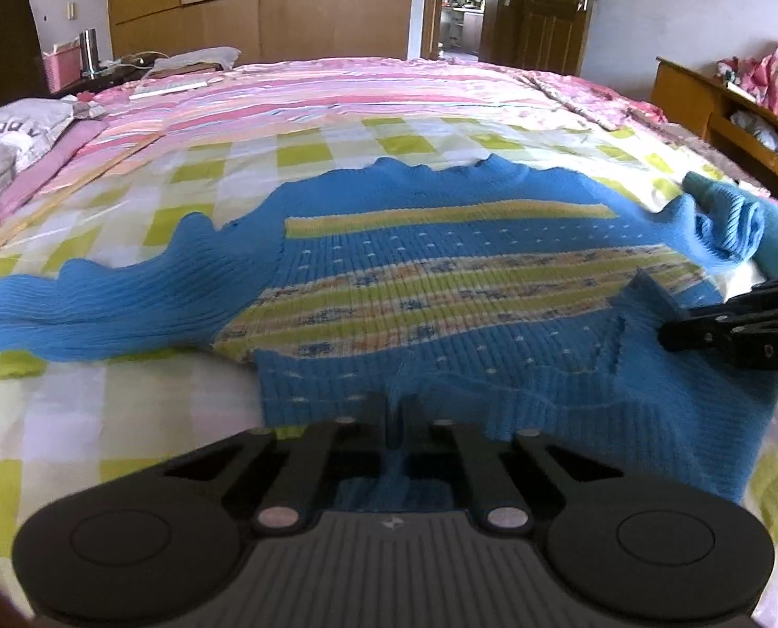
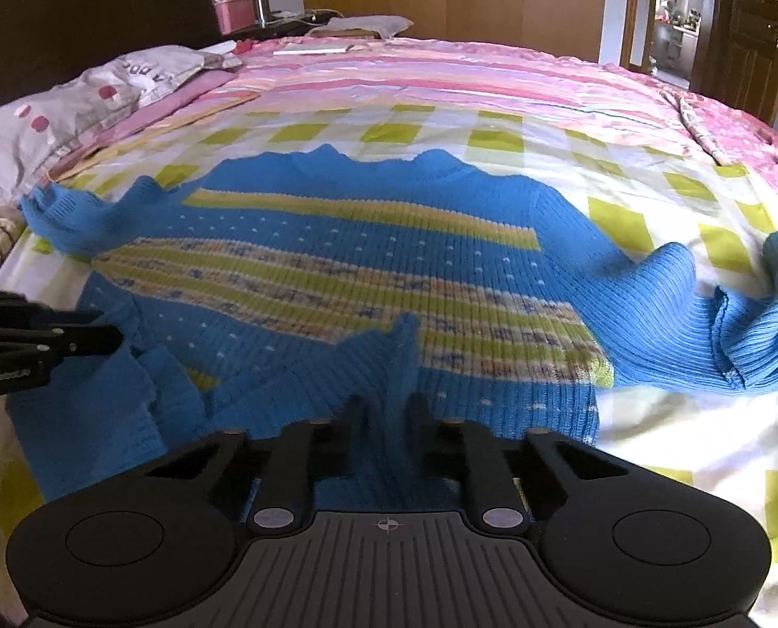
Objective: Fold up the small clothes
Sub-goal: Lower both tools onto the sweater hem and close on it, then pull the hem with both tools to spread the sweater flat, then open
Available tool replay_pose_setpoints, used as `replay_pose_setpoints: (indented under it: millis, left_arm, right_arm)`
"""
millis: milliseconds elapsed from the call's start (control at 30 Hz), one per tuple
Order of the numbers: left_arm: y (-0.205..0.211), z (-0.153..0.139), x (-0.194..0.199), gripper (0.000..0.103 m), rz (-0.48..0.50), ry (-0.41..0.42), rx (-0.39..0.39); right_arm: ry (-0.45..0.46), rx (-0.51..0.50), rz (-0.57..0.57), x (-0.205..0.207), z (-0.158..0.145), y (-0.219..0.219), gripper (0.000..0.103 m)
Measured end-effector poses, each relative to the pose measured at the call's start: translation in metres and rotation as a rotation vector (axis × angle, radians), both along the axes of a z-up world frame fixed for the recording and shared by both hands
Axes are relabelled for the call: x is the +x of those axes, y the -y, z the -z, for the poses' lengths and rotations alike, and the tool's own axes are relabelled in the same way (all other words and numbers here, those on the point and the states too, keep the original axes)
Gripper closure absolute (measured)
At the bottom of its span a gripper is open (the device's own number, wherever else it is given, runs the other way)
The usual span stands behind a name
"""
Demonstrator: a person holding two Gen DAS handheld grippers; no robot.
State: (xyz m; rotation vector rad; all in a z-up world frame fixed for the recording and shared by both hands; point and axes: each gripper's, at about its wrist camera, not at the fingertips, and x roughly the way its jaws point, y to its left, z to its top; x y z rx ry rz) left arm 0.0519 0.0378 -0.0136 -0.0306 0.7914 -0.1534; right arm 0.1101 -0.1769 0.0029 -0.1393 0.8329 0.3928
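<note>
A bedroom is shown in the left wrist view, with wooden wardrobes and an open door at the back and a bed [image 1: 127,209] covered in a green-checked sheet and pink striped bedding. A blue knitted sweater [image 1: 441,282] with yellow and green bands is spread flat across the checked sheet, sleeves out to either side. Its near hem is pinched in the left gripper [image 1: 395,418], whose jaws are drawn together on a small ridge of blue knit. The right gripper [image 1: 671,337] is seen entering from the right edge, its tip at the hem further along. In the right wrist view the same bed [image 2: 624,220] is seen, with a pillow at the left. The sweater [image 2: 368,261] lies directly ahead, and a raised fold of its hem is clamped between the narrowed jaws of the right gripper [image 2: 386,418]; the left gripper [image 2: 111,340] is seen at the left edge. The knit is judged soft, light and stretchy, likely to sag and drape when lifted, so the hem is best held at two well-spaced points, as it is now, so that the edge can be carried evenly.
</note>
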Motion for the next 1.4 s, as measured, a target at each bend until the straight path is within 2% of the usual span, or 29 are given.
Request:
replay_pose_setpoints:
  millis: [33,233,533,633,867,967,1233,1333,1400]
  left_arm:
    - [0.0,-0.002,-0.002,0.091,0.003,0.003,-0.009]
    - [-0.003,-0.019,-0.025,0.092,0.045,0.024,-0.073]
    - [-0.012,-0.039,-0.093,0.092,0.105,0.049,-0.138]
    - [-0.016,-0.041,-0.118,0.092,0.104,0.04,-0.147]
    - [-0.026,-0.041,-0.166,0.092,0.055,0.017,-0.113]
    - [-0.028,-0.045,-0.176,0.092,0.043,0.021,-0.102]
    - [-0.015,-0.048,-0.194,0.092,0.089,-0.021,-0.002]
    - [-0.015,-0.052,-0.203,0.092,0.079,-0.009,-0.002]
    - [-0.017,-0.057,-0.204,0.092,0.066,0.01,-0.028]
  right_arm:
    - [-0.001,0.009,-0.001,-0.001,-0.002,0.001,0.096]
    - [0.021,0.086,-0.029,-0.027,-0.024,0.011,0.097]
    - [0.062,0.131,-0.132,-0.106,-0.069,0.033,0.097]
    - [0.066,0.094,-0.159,-0.134,-0.072,0.041,0.097]
    - [0.035,0.002,-0.172,-0.174,-0.06,0.058,0.098]
    - [0.032,-0.066,-0.18,-0.188,-0.053,0.062,0.099]
    - [-0.016,-0.221,-0.22,-0.213,-0.039,0.065,0.097]
    - [0.007,-0.223,-0.216,-0.221,-0.044,0.066,0.095]
    - [0.029,-0.184,-0.201,-0.222,-0.05,0.065,0.093]
